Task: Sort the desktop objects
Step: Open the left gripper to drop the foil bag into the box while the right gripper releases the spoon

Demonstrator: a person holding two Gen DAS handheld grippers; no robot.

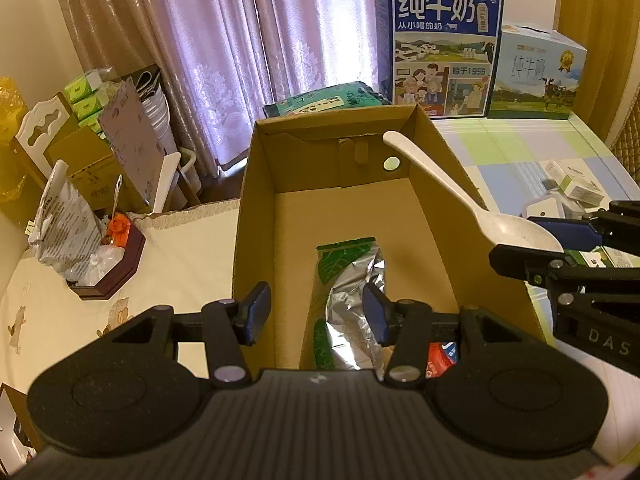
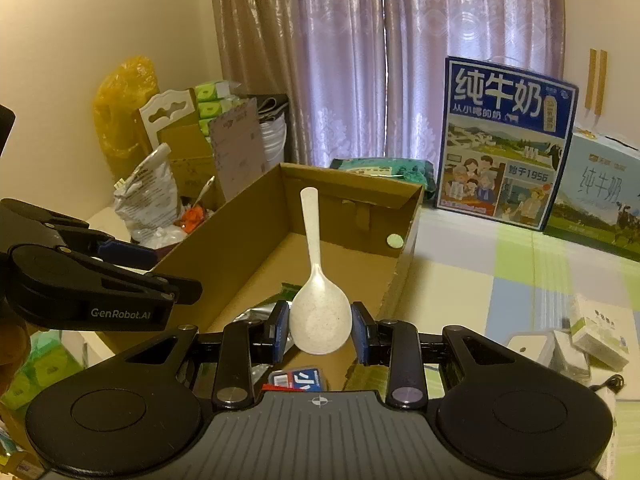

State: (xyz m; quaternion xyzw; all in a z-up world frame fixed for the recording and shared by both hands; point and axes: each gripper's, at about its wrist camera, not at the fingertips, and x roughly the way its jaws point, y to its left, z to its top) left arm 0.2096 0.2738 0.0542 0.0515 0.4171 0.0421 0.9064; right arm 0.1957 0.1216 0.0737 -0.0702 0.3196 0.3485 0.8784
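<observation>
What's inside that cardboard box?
In the box: a green-and-silver foil packet and a red packet, mostly hidden by the left gripper. The near floor is covered.

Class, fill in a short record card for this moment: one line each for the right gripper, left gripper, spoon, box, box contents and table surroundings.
Right gripper: shut on the white spoon's bowl, handle pointing away
Left gripper: open, empty, over the box
White spoon: held above the box's near end
Cardboard box: open-topped, on the table
Box contents: green-and-silver foil packet; red packet, partly hidden
Surroundings: two milk cartons behind the box
</observation>
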